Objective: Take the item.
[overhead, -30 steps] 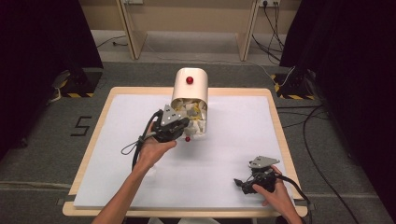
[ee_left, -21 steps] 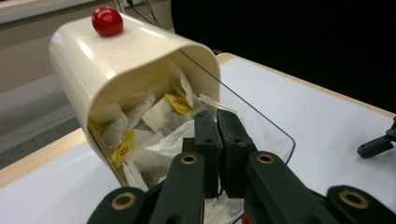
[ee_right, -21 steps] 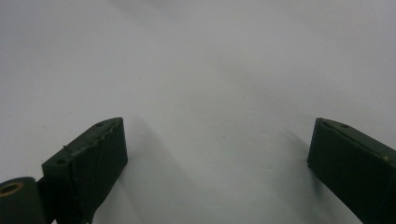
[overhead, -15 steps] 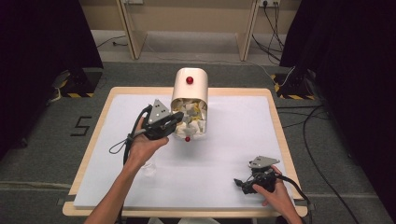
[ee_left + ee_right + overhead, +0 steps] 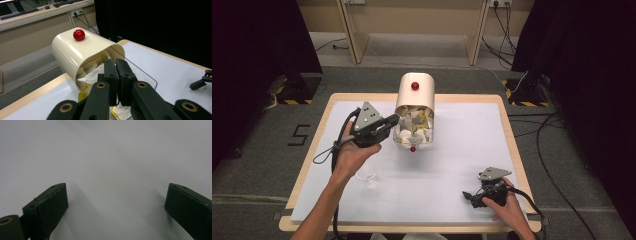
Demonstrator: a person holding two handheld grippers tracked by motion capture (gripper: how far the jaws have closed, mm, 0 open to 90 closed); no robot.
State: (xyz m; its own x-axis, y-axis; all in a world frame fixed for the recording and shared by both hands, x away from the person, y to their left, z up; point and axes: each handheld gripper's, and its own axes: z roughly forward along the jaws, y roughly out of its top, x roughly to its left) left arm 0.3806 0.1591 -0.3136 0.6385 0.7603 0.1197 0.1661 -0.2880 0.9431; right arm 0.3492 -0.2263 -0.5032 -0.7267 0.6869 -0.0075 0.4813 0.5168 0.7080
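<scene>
- Left claw [image 5: 392, 120], raised off the tabletop [image 5: 452, 165], jaws clenched together, tips right at the near rim of the cream bin [image 5: 414, 95] lying on its side; whether they pinch anything is hard to tell.
- Bin mouth stuffed with white and yellow wrappers [image 5: 414, 127], partly hidden by the jaws.
- Right claw [image 5: 468, 198] rests low on the tabletop, jaws spread wide, nothing between them.

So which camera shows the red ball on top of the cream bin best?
The left gripper view: the red knob sits large and sharp on the cream bin. The high view shows the knob small, from above. The right gripper view faces the white tabletop.
</scene>
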